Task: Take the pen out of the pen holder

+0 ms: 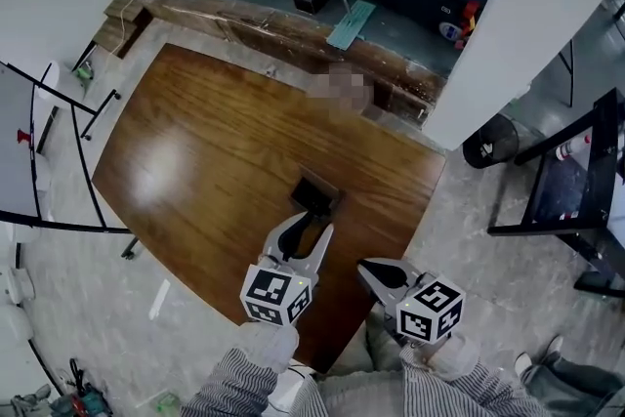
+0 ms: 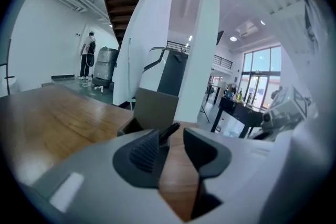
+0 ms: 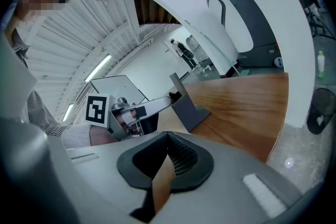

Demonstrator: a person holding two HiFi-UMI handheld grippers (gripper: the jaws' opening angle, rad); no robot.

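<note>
Brown wood fills the head view: the table (image 1: 215, 151) carries the grey pen holder (image 1: 314, 193) near its close edge, and the left gripper (image 1: 305, 231) is right up against it, nose pointing at the holder. In the left gripper view the tongs are spread, bare wood showing through the gap. Just beyond them the dark end of the pen (image 2: 170, 130) slants up out of the holder's low front pocket, in line with that gap. That looks like an approach for a pinch: jaws wide so they can go either side of the pen's exposed end, nothing gripped yet.

The right gripper (image 1: 376, 273) sits back near the table's edge, well clear of the holder. Its own view shows the pads pressed together at the tips with nothing between them. My read is that it is parked out of the way.

Now the hard parts. Most of the pen is buried in the holder or behind the left jaw's ribbed pad, so its length and kind cannot be told. From the head view the pen is barely separable from the jaws. In the right gripper view the left gripper's jaw crosses the holder's front, so the pen is hard to pick out.
</note>
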